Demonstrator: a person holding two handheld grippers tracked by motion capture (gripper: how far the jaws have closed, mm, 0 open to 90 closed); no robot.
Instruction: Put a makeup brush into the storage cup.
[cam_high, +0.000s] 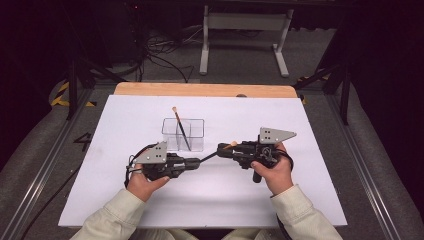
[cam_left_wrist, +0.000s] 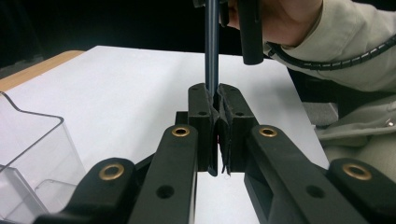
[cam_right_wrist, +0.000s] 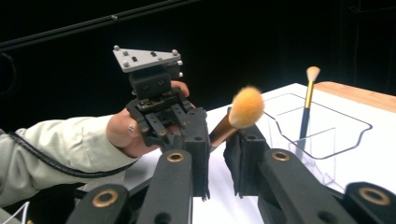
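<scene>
From the high view, a clear box (cam_high: 183, 134) stands on the white desk (cam_high: 125, 195), and a thin brush (cam_high: 180, 127) leans inside it with its pale tip up. Just in front of the box, the left claw (cam_high: 198, 161) and the right claw (cam_high: 220, 150) point at each other. A second brush (cam_high: 214, 153) runs between them, its dark handle in the left claw and its orange tip near the right claw.

In the left claw view, the left claw (cam_left_wrist: 215, 105) is squeezed tight on the dark handle (cam_left_wrist: 211, 46), which goes straight up to the person's other hand (cam_left_wrist: 280, 21). The clear box (cam_left_wrist: 32, 158) sits off to the left.

In the right claw view, the right claw (cam_right_wrist: 215, 140) is narrow, with its two jaws a little apart. The brush's gold neck (cam_right_wrist: 222, 132) goes through the gap, and I cannot tell if the jaws press on it. Its fluffy orange tip (cam_right_wrist: 247, 107) sticks up just left of the clear box (cam_right_wrist: 322, 126), where the thin brush (cam_right_wrist: 307, 109) stands. The left claw (cam_right_wrist: 175, 135) is behind.
</scene>
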